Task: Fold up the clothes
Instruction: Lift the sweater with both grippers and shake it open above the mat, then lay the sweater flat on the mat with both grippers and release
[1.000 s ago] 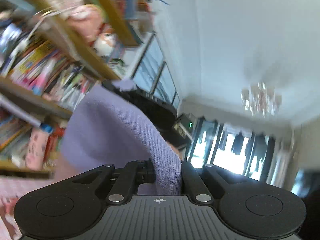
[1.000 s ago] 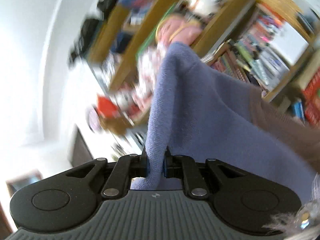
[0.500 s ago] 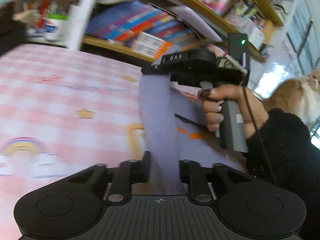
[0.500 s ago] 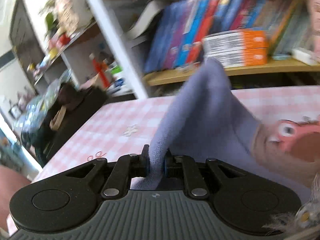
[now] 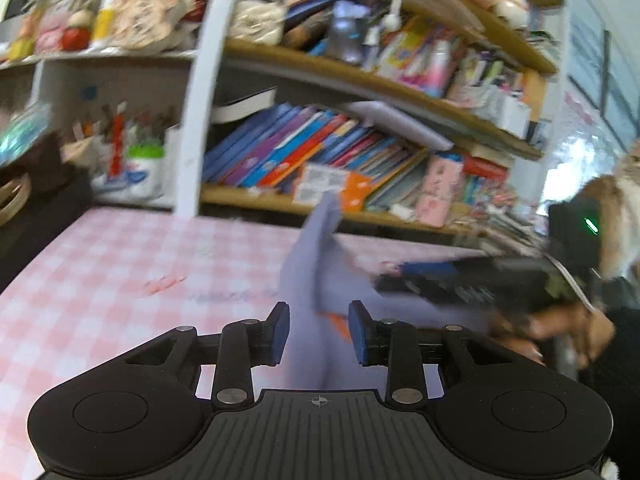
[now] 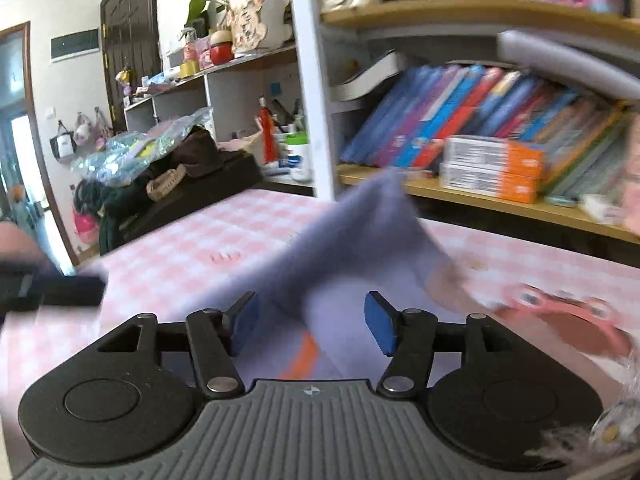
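Observation:
A lavender knit garment (image 5: 316,276) with an orange mark lies bunched on the pink checked table (image 5: 100,280), a peak of it standing up. It also shows in the right wrist view (image 6: 360,236), with a pink cartoon face (image 6: 560,316) at its right. My left gripper (image 5: 318,334) is open, its blue pads (image 5: 280,332) either side of the cloth without pinching it. My right gripper (image 6: 310,330) is open wide over the cloth. The right gripper body (image 5: 480,280) appears blurred at the right of the left wrist view.
A bookshelf (image 5: 360,152) packed with books and toys runs along the table's far edge. A white post (image 6: 316,80) stands at the back. A dark bag with clutter (image 6: 192,176) sits off the table's left end. A furry cat (image 5: 624,200) is at far right.
Both grippers swung down from pointing at the ceiling to the table with the garment held. Both then opened and let go of the cloth, which dropped onto the table.

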Demonstrator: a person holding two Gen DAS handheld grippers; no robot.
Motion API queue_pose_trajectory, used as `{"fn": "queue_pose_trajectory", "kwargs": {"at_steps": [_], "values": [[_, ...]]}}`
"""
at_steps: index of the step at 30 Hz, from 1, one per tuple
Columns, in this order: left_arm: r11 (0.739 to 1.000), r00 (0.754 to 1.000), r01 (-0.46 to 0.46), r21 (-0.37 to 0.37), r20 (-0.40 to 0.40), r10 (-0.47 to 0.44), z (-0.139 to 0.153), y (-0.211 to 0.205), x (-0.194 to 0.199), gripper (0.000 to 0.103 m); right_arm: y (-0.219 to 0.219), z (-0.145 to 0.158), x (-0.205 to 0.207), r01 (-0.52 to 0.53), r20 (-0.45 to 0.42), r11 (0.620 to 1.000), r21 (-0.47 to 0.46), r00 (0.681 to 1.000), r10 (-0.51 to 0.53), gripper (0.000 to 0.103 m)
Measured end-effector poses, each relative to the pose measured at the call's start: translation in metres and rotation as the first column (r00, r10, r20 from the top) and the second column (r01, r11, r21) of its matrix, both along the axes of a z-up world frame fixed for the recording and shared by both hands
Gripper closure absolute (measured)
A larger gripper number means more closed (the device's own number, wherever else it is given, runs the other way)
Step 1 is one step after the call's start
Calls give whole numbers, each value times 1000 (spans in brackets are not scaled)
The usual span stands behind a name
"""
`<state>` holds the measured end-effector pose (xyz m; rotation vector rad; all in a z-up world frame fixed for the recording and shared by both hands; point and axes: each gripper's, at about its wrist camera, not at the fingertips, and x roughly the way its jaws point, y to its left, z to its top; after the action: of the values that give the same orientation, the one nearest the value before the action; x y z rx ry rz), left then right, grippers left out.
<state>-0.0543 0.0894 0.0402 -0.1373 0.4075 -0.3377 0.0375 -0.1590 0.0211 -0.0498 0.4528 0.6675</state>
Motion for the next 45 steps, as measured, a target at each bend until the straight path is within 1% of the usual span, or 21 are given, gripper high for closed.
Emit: {"fn": "queue_pose_trajectory", "kwargs": {"at_steps": [4,6,8,11,13,15,17,20,23,25,29,30,31,32,33,35,37,39,41,43,45], "values": [[992,993,119,45,0,-119,6,-43,11,71,-75,3,-33,135,66,990,-41,989,-132,46],[972,975,220,82,-14,-220,4,-77,19,71,-110,6,-46,230,103,971,-61,969,-223,46],[936,946,325,136,-34,-324,0,-113,28,68,-133,3,-51,290,137,950,-113,952,-275,46],[845,898,434,313,-74,-434,-13,-171,39,68,-151,-7,-50,315,135,934,-170,946,-294,52],[771,881,436,464,-44,-471,-21,-203,38,68,-160,-15,-48,320,122,926,-201,946,-301,56],[701,873,407,586,-25,-487,-31,-228,39,68,-167,-20,-43,313,84,934,-173,949,-303,57],[644,870,379,665,-20,-492,-42,-242,42,68,-171,-24,-35,324,54,934,-152,946,-320,58],[573,871,364,735,-50,-490,-61,-249,48,67,-176,-31,-27,325,9,939,-110,945,-326,57],[526,888,296,797,-27,-459,-76,-251,54,67,-179,-35,-27,324,-3,942,-89,946,-325,57],[504,895,250,827,1,-446,-82,-250,54,67,-181,-36,-26,324,-13,943,-73,945,-326,57],[468,886,190,863,55,-461,-90,-256,56,68,-183,-36,-24,324,-20,944,-69,945,-326,59],[470,882,187,863,63,-466,-90,-256,56,73,-184,-35,-24,321,-23,944,-69,946,-324,59],[482,881,191,855,68,-469,-88,-255,56,80,-184,-35,-24,319,-27,945,-70,947,-321,59],[501,880,199,842,71,-469,-85,-254,56,94,-184,-34,-24,316,-31,946,-71,947,-318,60],[536,882,213,817,75,-465,-78,-250,57,96,-184,-34,-24,311,-35,948,-74,949,-314,62],[624,888,231,746,101,-449,-58,-236,60,97,-184,-32,-24,290,-52,954,-78,954,-295,71],[704,899,229,672,130,-418,-37,-215,64,97,-184,-30,-24,270,-68,959,-82,959,-276,84],[783,922,200,588,157,-354,-15,-183,72,97,-182,-27,-26,251,-69,963,-95,964,-258,90],[853,949,130,506,185,-255,5,-144,81,97,-181,-21,-28,238,-59,966,-104,968,-244,93],[894,969,39,447,202,-143,16,-105,90,97,-182,-11,-26,262,-30,959,-110,963,-267,97],[907,975,-47,419,216,-49,16,-73,95,98,-184,2,-18,312,2,944,-108,949,-314,99]]}}
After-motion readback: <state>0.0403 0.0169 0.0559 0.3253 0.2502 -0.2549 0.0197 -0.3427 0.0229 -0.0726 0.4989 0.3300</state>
